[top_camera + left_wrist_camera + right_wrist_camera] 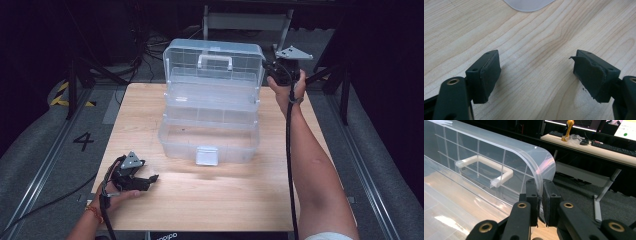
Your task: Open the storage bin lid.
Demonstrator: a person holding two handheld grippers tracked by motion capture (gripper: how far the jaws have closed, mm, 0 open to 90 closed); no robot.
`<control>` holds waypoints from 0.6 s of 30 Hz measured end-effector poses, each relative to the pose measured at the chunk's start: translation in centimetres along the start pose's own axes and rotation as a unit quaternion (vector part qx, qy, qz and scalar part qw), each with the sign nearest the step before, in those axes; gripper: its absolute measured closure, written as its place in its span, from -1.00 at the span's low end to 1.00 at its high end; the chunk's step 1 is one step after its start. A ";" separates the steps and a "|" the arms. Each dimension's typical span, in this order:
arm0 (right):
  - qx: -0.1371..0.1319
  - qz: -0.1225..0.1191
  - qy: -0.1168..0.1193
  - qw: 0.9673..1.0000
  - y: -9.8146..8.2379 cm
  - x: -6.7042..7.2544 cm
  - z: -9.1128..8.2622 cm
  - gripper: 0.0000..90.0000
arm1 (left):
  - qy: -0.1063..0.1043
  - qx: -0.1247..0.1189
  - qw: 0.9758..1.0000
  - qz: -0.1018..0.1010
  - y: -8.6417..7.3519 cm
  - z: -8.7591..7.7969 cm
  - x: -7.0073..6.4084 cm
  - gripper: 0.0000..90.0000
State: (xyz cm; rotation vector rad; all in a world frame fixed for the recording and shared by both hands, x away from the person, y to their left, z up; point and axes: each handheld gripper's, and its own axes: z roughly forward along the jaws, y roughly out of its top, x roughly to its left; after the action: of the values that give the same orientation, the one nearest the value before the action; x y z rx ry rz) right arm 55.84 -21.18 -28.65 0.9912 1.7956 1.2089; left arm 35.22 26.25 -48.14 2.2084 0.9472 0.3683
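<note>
- Clear plastic toolbox (210, 125) stands open mid-worktop, tiered trays stepped back.
- Its lid (215, 62) is raised upright at the rear, white handle (215, 61) facing forward, white latch (207, 156) in front.

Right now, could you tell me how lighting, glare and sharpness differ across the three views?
High view: table lit, surroundings dark, image soft. Left gripper view: even light, crisp wood grain, soft shadows under the left tool. Right gripper view: bright glare on the clear box lid, right tool sharp, desk behind dimmer.
</note>
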 end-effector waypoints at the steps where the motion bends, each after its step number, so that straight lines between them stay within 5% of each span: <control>1: 0.002 0.003 0.002 1.000 0.0 -0.1 0.1 0.88 | -0.002 0.001 1.000 -0.002 0.0 0.0 0.0 -0.50; 18: 0.020 0.009 0.006 1.000 0.5 -0.9 1.5 0.87 | 0.000 0.000 1.000 0.000 0.0 0.0 0.0 -0.50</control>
State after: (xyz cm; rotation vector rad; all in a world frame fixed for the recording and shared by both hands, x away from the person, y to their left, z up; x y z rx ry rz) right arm 57.66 -21.29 -28.49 1.0277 1.8295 1.1969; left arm 35.22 26.25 -48.14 2.2087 0.9471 0.3691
